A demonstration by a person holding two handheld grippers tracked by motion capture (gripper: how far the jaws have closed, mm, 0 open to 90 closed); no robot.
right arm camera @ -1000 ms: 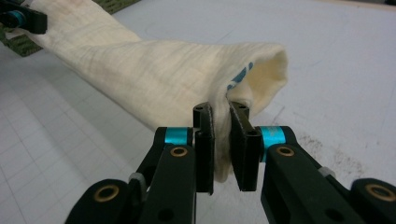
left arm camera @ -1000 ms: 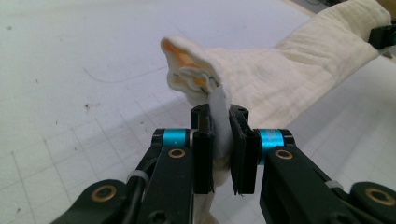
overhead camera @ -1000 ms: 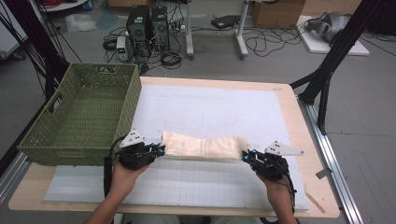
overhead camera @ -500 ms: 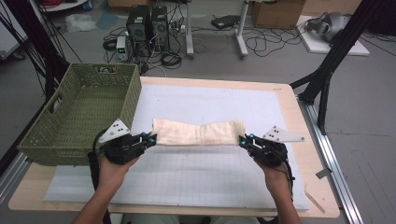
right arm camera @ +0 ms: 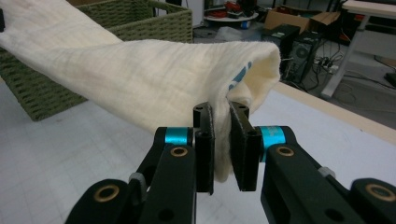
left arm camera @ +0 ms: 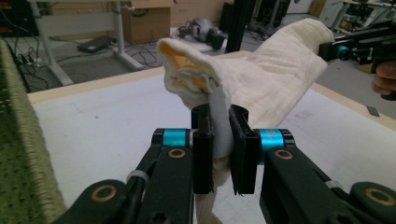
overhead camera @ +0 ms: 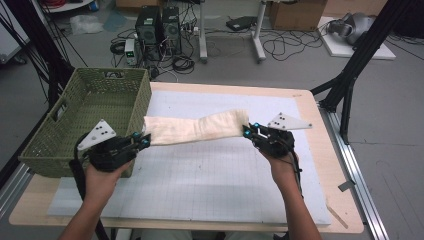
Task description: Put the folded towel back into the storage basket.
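Showing through cream towel (right arm camera: 140, 79): blue print (right arm camera: 239, 74), unreadable.

A green woven basket (overhead camera: 90, 120) sits at the left side of the wooden table (overhead camera: 345, 200), its near wall overhanging the white gridded mat (overhead camera: 210, 175) that covers most of the tabletop. Beyond the far edge, on the grey floor, two black computer towers (overhead camera: 157, 25) stand side by side, with a small white box (overhead camera: 131, 49) just left of them and loose black cables (overhead camera: 280, 47) strewn to the right. White desk legs (overhead camera: 259, 30) rise behind the cables. A cardboard box (overhead camera: 295, 12) lies far back. At the far right a grey device (overhead camera: 350, 27) rests on a white board (overhead camera: 357, 47), and black tripod legs (overhead camera: 350, 85) slant down beside the table's right edge.
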